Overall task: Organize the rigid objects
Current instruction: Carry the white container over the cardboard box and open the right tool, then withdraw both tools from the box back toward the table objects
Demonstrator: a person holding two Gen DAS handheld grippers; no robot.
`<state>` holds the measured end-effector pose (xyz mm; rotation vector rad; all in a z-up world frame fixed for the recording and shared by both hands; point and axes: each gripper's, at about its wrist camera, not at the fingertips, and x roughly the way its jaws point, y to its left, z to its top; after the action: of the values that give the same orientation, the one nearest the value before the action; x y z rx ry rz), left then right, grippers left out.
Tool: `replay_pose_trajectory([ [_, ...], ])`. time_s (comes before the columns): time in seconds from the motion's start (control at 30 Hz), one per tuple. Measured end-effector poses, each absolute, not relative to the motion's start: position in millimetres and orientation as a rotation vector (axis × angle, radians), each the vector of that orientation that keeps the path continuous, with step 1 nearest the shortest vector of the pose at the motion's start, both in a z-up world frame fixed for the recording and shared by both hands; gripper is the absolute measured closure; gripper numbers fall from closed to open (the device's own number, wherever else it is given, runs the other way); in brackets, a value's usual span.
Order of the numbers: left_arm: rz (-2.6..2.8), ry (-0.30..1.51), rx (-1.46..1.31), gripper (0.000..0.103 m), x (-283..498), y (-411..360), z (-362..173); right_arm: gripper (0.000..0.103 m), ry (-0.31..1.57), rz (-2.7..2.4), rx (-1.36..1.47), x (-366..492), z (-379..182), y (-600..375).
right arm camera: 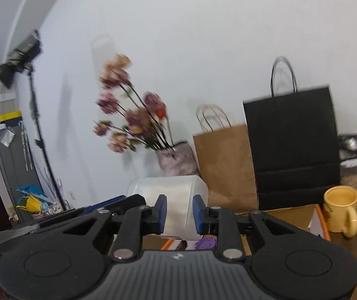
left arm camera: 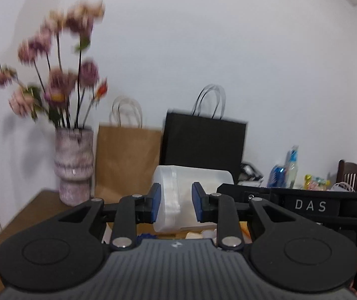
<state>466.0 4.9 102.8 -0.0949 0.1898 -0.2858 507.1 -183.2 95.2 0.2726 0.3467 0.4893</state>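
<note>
We hold a translucent plastic container (left arm camera: pixel 178 195) up over the worktop (left arm camera: pixel 35 207), our left claw (left arm camera: pixel 176 203) and right claw (right arm camera: pixel 179 213) each clamped on it. Only the right view shows a yellow mug (right arm camera: pixel 341 208); only the left shows "DAS" lettering (left arm camera: pixel 310 205).

Black grippers (left arm camera: pixel 176 206), blue-padded jaws.

Even, soft indoor light on the white wall (left arm camera: pixel 203 50); flowers (left arm camera: pixel 53 75) smeared by motion blur at left; fisheye bending and dark vignetting at corners.
</note>
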Motion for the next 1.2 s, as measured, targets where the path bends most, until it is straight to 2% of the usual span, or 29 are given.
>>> replay_pose_trajectory([
  [0.2, -0.227, 0.438, -0.124, 0.076, 552.9, 23.1, 66.6, 0.080, 0.600, 0.484, 0.360, 598.7, 39.4, -166.5],
  [0.43, -0.155, 0.675, -0.130, 0.076, 603.1, 32.4, 11.3, 0.081, 0.827, 0.453, 0.404, 647.5, -30.0, -147.1],
  [0.67, -0.112, 0.685, -0.154, 0.071, 603.3, 35.8, -3.1, 0.080, 0.841, 0.449, 0.436, 648.2, -49.0, -149.2],
  [0.77, -0.103, 0.660, -0.144, 0.059, 595.3, 34.7, 8.5, 0.079, 0.816, 0.435, 0.429, 643.4, -37.7, -157.1],
  [0.9, -0.075, 0.598, -0.124, 0.029, 578.4, 33.6, 34.9, 0.070, 0.745, 0.397, 0.363, 620.2, -9.4, -178.0],
  [0.97, -0.058, 0.555, -0.090, 0.025, 563.8, 32.6, 47.7, 0.063, 0.701, 0.362, 0.298, 603.5, 5.6, -190.4],
  [1.13, -0.041, 0.378, -0.006, 0.006, 506.8, 30.1, 73.9, 0.035, 0.562, 0.264, 0.093, 547.8, 33.7, -226.6],
  [1.2, -0.045, 0.323, 0.028, 0.003, 481.3, 27.2, 81.3, 0.025, 0.516, 0.219, 0.026, 524.2, 37.8, -239.6],
])
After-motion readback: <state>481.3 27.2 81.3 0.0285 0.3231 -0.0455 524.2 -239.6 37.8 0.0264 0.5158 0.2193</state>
